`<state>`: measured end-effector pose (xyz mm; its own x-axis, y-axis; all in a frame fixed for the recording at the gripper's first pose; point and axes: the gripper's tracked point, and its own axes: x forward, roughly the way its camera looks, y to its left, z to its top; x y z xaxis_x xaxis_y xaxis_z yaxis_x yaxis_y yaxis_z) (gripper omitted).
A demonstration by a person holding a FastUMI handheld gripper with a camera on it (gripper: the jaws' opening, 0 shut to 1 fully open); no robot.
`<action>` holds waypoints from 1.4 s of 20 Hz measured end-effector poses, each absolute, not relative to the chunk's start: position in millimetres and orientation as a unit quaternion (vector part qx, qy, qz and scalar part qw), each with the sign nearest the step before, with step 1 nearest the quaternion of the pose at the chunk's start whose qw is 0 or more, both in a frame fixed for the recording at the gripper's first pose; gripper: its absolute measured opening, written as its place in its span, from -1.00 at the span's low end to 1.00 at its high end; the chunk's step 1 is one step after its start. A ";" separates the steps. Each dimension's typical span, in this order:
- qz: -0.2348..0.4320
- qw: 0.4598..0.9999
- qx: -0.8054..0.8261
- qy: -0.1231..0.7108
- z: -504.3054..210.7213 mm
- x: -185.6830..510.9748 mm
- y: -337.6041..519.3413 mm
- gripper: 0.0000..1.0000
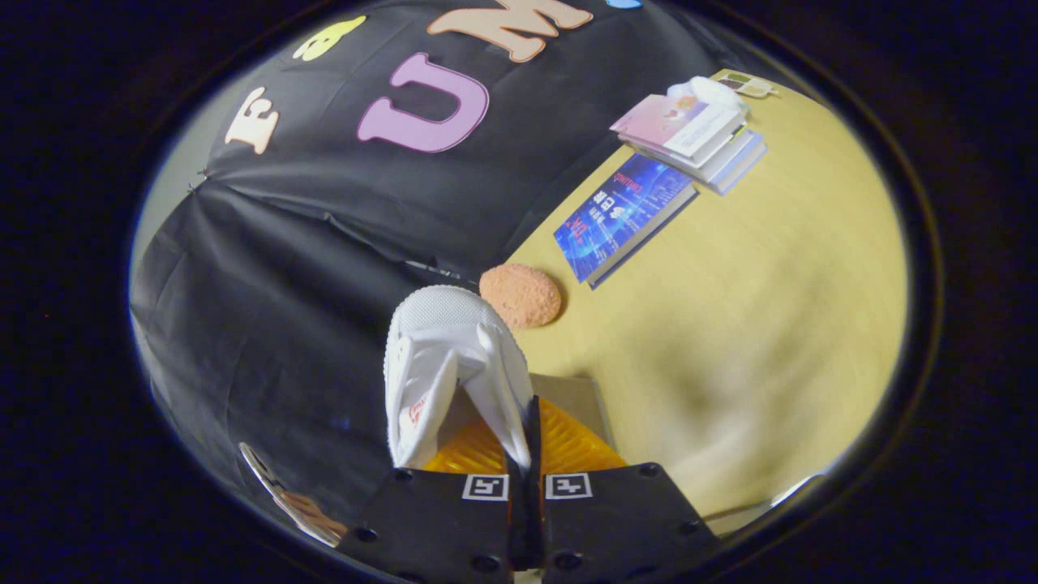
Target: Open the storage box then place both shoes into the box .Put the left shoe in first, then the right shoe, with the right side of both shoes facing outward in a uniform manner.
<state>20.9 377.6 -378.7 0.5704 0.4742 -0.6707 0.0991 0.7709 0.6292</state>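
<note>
A white shoe [442, 365] hangs from my gripper [523, 442], lifted above the yellow table [754, 308], with its toe pointing away from me. Both fingers press on one side wall of the shoe's opening, so the gripper is shut on the shoe. The shoe's inside is open toward me, with a small red mark on its lining. Behind the fingers lies a flat tan piece [580, 401] on the table; I cannot tell what it is.
An orange rough round lump [521, 295] lies on the table just beyond the shoe's toe. Farther off lie a blue book [623, 216] and a stack of books [693, 134] with a white thing on top. The booth's black cloth wall stands to the left.
</note>
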 end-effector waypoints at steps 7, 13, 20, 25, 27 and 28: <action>0.128 0.826 0.320 0.446 -375.1 -1.3 447.7 -0.94; 0.073 0.835 0.298 0.457 -405.5 -3.0 462.7 -0.94; -0.008 0.892 0.155 0.424 -439.8 -3.8 437.3 -0.92; -0.002 0.894 0.151 0.421 -440.1 -1.8 441.7 -0.85; 0.005 0.892 0.155 0.425 -438.4 -2.9 443.2 -0.56; 0.008 0.890 0.156 0.429 -438.2 -4.0 444.1 -0.42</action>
